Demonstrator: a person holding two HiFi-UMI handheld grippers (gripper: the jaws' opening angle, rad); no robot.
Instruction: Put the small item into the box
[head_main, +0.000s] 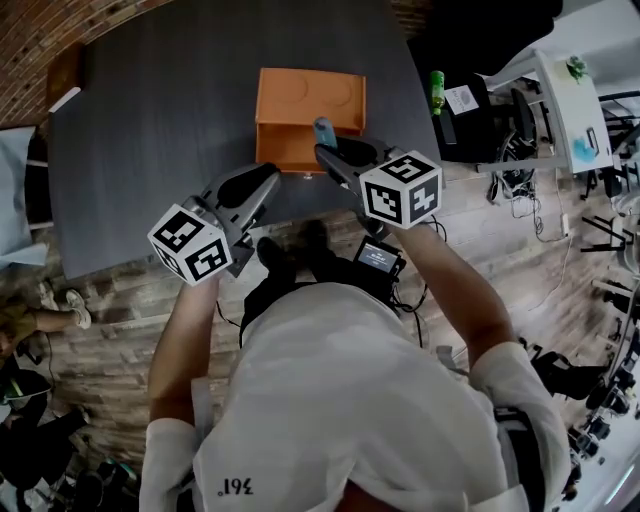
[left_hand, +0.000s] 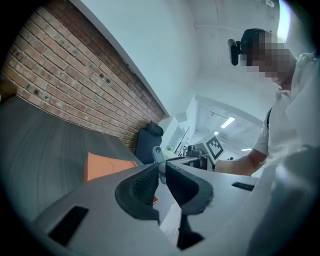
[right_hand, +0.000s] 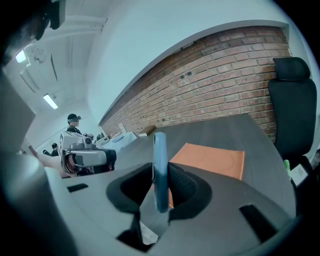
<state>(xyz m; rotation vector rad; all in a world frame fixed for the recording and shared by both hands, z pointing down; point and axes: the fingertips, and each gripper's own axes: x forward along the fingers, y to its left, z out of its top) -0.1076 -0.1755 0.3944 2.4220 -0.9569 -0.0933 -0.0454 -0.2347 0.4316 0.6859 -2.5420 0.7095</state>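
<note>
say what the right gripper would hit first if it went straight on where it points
Probably the orange rectangular box, lying just ahead on the dark table. The right gripper, fingers shut on a thin blue item, points toward its near edge; depth is unclear.

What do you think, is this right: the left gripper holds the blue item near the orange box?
No: the right gripper holds the blue item near the orange box. The right gripper view shows it between that gripper's jaws.

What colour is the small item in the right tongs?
Light blue. The small item, clamped in the right tongs, shows best in the right gripper view.
</note>
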